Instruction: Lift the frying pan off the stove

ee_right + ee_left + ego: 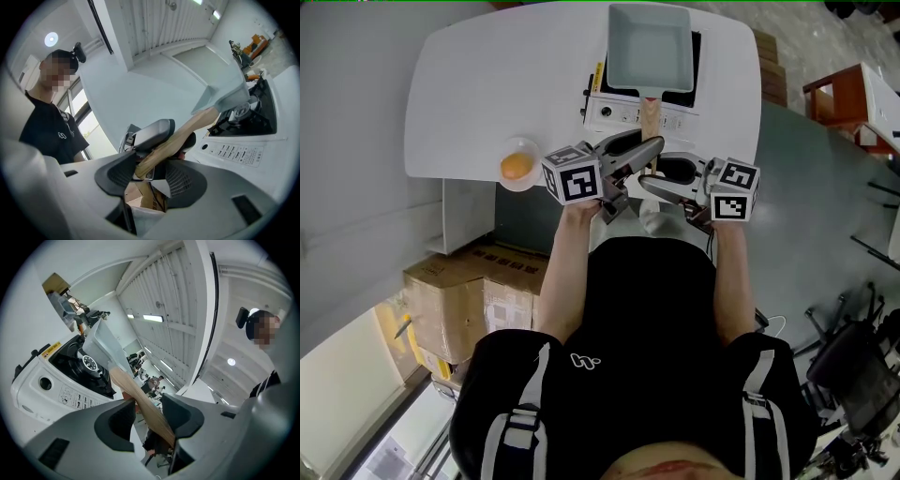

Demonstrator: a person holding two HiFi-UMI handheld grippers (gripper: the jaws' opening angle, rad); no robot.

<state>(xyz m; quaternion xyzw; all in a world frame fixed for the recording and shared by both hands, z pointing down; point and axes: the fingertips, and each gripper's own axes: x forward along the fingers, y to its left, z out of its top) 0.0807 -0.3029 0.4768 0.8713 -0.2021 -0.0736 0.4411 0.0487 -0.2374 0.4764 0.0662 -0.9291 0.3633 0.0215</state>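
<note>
A pale rectangular frying pan (649, 42) sits on a white portable stove (619, 112) at the far side of the table, and its wooden handle (650, 114) points toward me. My left gripper (630, 156) reaches in from the left, its jaws open on either side of the handle (136, 392) with a little slack. My right gripper (664, 180) sits just behind it, open, with the handle's end (154, 161) between its jaws. In the right gripper view a left-gripper finger (152, 133) lies over the handle. The pan (101, 341) stays over the burner.
A small bowl holding an orange ball (517, 167) stands on the white table (478, 94), left of the grippers. Cardboard boxes (459, 291) are stacked on the floor at the left. The stove's control panel (239, 152) faces me. A black chair (853, 366) stands at the right.
</note>
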